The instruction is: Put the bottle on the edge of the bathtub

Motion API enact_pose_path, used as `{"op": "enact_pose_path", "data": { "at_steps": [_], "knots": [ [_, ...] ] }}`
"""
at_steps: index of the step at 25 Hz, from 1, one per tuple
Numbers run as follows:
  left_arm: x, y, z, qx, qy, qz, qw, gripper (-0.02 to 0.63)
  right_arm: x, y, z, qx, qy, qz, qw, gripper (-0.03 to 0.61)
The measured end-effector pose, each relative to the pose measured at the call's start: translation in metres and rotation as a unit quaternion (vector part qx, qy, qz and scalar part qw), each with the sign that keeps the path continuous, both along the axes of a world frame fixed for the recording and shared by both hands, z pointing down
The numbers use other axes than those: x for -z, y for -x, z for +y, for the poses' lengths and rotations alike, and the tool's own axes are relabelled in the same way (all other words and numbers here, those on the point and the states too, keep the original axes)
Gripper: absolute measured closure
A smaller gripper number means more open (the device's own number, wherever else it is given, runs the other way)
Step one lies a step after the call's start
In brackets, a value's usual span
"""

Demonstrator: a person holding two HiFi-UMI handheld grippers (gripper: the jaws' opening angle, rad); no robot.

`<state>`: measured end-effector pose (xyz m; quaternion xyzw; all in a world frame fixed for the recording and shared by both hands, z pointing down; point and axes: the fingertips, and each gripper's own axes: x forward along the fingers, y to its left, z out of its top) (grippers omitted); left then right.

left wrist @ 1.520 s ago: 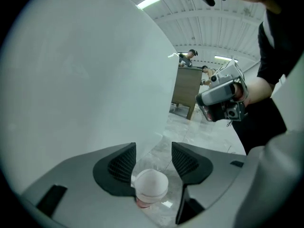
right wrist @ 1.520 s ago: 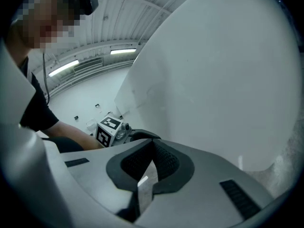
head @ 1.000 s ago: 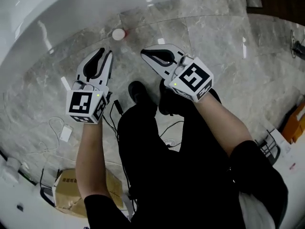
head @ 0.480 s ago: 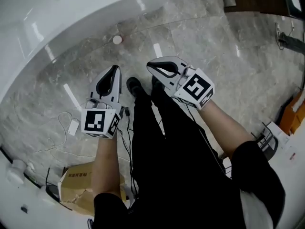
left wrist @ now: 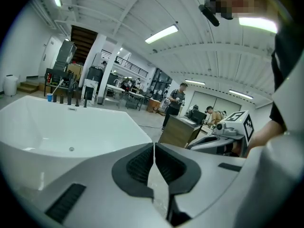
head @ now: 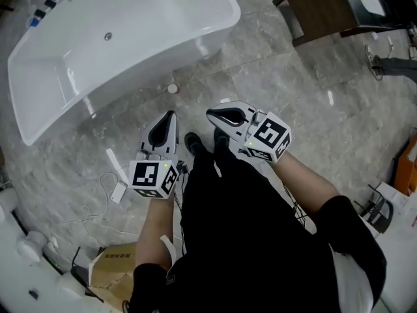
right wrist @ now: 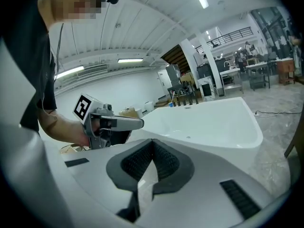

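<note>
Both the left tongs (head: 170, 115) and right tongs (head: 211, 115) are closed, empty.

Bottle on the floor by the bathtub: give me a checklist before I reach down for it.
1. Bottle in sight, on the floor beside the bathtub: ok.
2. Bottle standing upright: cannot tell.
3. Left gripper empty: ok.
4. Left gripper jaws open for a grasp: not ok, shut.
5. Right gripper jaws open: not ok, shut and empty.
6. Near bathtub edge bare for placing: ok.
</note>
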<state>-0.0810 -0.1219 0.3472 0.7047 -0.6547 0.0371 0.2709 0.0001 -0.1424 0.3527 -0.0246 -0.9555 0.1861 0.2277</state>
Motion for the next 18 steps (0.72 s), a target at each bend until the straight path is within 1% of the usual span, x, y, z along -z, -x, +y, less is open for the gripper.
{"op": "enact_pose_path", "data": {
  "at_steps": [5, 9, 13, 18],
  "knots": [
    [0.052, -0.006, 0.013, 0.005, -0.008, -0.007, 0.9999, 0.591, 0.044, -0.007, 0.01, -0.009, 0.008, -0.015, 1.0, 0.551],
    [0.085, -0.003, 0.023, 0.006, -0.013, -0.022, 0.9997, 0.591, 0.072, -0.005, 0.016, -0.004, -0.005, -0.028, 1.0, 0.551],
    [0.116, 0.0, 0.033, 0.014, -0.02, -0.029, 0.9993, 0.591, 0.107, -0.006, 0.016, -0.014, -0.002, -0.057, 0.998, 0.551],
    [0.154, 0.004, 0.044, 0.022, -0.039, -0.043, 0.9981, 0.589, 0.152, -0.011, 0.016, -0.032, -0.014, -0.088, 0.995, 0.551]
  ]
}}
